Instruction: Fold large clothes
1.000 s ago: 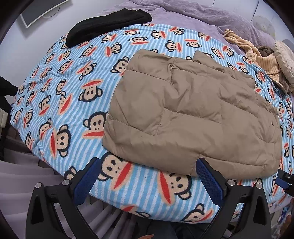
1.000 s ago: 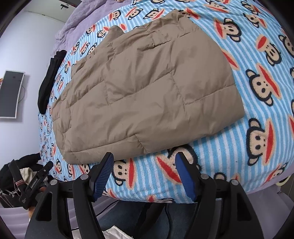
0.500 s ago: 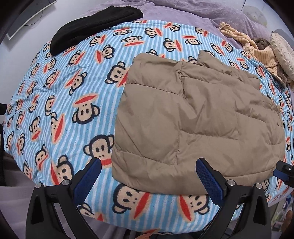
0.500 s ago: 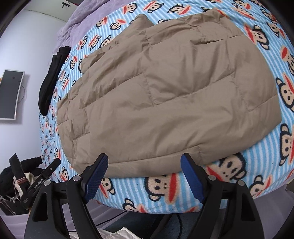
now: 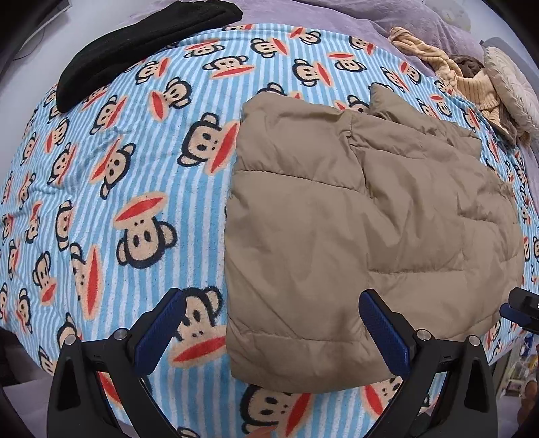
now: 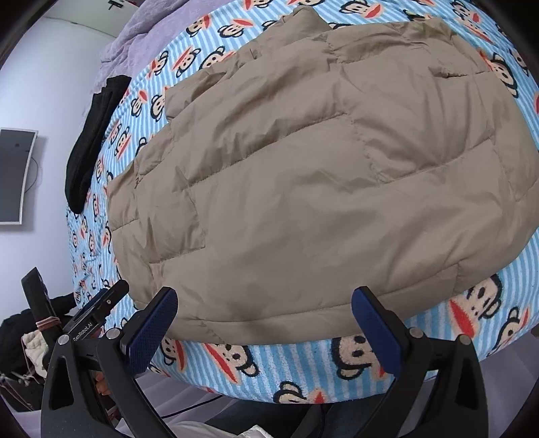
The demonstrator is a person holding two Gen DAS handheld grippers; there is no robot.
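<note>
— Lying flat on the monkey-print blanket (image 5: 141, 175), the tan quilted jacket (image 5: 353, 236), already doubled over, near hem just off the bed's edge.
— Looking puffy, light, slippery; probably springing back when folded.
— Pinching the stitched near hem (image 6: 269, 323) then, not the padded middle.
— Left gripper (image 5: 274, 332) hovering spread wide at the near-left corner, gripping nothing.
— Right gripper (image 6: 269, 323) gaping too, straddling that hem, empty.
— Leaving the black garment (image 5: 134, 43) alone.

A monkey-print striped blanket (image 5: 141, 161) covers the bed; a black garment (image 5: 134, 47) lies on it beside a purple blanket (image 5: 353, 13).
</note>
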